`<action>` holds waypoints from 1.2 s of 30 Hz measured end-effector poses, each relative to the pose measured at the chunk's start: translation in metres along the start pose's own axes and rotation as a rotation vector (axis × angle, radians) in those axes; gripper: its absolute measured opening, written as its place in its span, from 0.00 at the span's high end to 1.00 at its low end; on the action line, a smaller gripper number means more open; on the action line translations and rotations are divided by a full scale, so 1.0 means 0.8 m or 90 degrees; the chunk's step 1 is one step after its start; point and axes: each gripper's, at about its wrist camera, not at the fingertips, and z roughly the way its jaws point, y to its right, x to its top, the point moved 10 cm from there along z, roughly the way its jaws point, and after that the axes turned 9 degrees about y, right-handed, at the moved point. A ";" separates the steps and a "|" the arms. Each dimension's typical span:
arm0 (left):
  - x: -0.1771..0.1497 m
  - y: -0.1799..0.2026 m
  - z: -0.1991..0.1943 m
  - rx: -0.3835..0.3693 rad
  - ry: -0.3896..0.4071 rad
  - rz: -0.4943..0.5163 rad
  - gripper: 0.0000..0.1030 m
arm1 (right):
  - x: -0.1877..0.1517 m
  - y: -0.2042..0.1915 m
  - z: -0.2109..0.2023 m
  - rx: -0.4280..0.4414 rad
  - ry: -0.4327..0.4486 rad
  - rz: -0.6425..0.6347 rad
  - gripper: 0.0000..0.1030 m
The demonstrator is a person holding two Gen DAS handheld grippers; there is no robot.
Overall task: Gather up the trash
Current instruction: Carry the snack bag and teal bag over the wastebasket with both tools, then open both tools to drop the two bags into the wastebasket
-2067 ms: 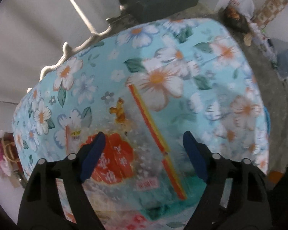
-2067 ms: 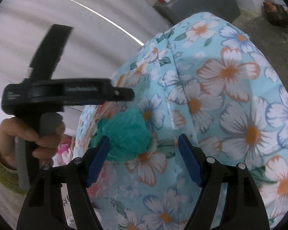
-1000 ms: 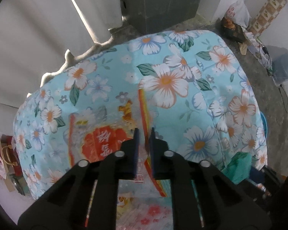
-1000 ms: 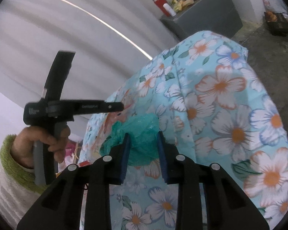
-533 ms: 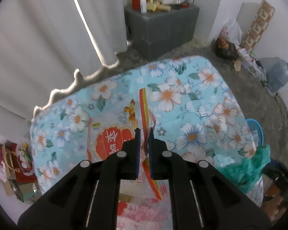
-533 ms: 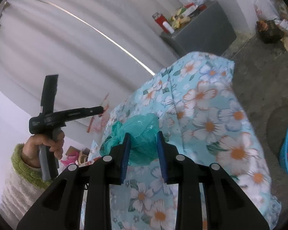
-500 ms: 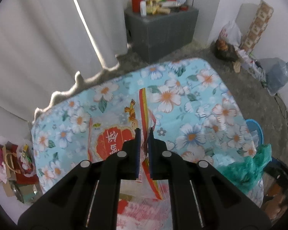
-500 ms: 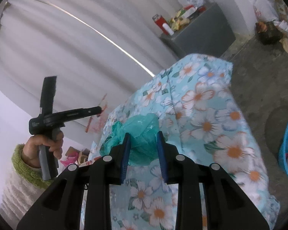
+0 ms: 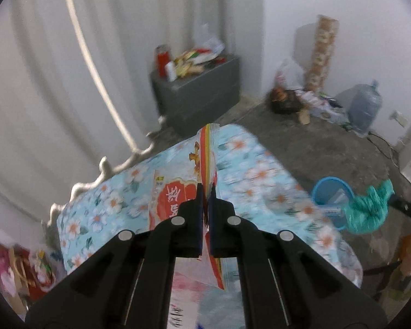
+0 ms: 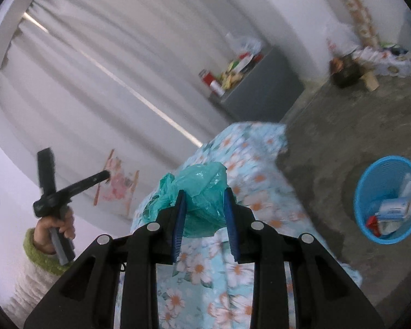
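My left gripper (image 9: 204, 192) is shut on a clear plastic snack bag (image 9: 172, 200) with red print and an orange edge strip, held up above the floral table. My right gripper (image 10: 204, 207) is shut on a crumpled teal plastic bag (image 10: 202, 189); that bag also shows in the left wrist view (image 9: 368, 211) at the right. A blue mesh waste basket (image 10: 363, 192) with paper trash in it stands on the floor right of the table, and also shows in the left wrist view (image 9: 328, 189). The left gripper (image 10: 106, 176) with its snack bag (image 10: 119, 186) shows at the left of the right wrist view.
A table with a blue floral cloth (image 9: 263, 181) lies below both grippers. A grey cabinet (image 9: 202, 93) with bottles and clutter stands at the white curtain. A water jug (image 9: 365, 108), bags and a cardboard roll (image 9: 320, 52) line the far wall. Concrete floor (image 10: 342, 142) surrounds the basket.
Both grippers have risen higher above the table, each still holding its bag. The views have tilted up and the blue basket now shows fully in the right wrist view.
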 end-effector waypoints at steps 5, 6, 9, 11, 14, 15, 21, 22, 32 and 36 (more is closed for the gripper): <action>0.017 0.110 -0.036 -0.059 0.067 0.092 0.99 | 0.025 0.062 -0.073 -0.067 0.066 0.022 0.74; 0.019 0.140 -0.039 -0.080 0.075 0.112 0.99 | 0.029 0.077 -0.087 -0.084 0.080 0.028 0.74; 0.015 0.225 -0.040 -0.143 0.082 0.165 0.99 | 0.038 0.126 -0.128 -0.144 0.124 0.048 0.74; 0.012 0.280 -0.035 -0.183 0.080 0.194 0.99 | 0.040 0.161 -0.154 -0.181 0.150 0.070 0.74; 0.007 0.352 -0.017 -0.230 0.066 0.217 0.99 | 0.037 0.211 -0.182 -0.218 0.175 0.112 0.74; 0.005 0.377 -0.008 -0.248 0.057 0.220 0.99 | 0.035 0.222 -0.187 -0.227 0.179 0.121 0.74; -0.030 0.502 0.062 -0.338 -0.011 0.229 0.99 | 0.005 0.309 -0.183 -0.291 0.161 0.184 0.73; -0.035 0.514 0.072 -0.347 -0.021 0.228 0.99 | 0.001 0.320 -0.181 -0.301 0.157 0.190 0.73; -0.128 0.634 0.252 -0.375 -0.199 0.193 0.99 | -0.064 0.457 -0.104 -0.368 0.076 0.302 0.73; -0.163 0.647 0.324 -0.354 -0.254 0.169 0.98 | -0.085 0.504 -0.053 -0.381 0.036 0.324 0.71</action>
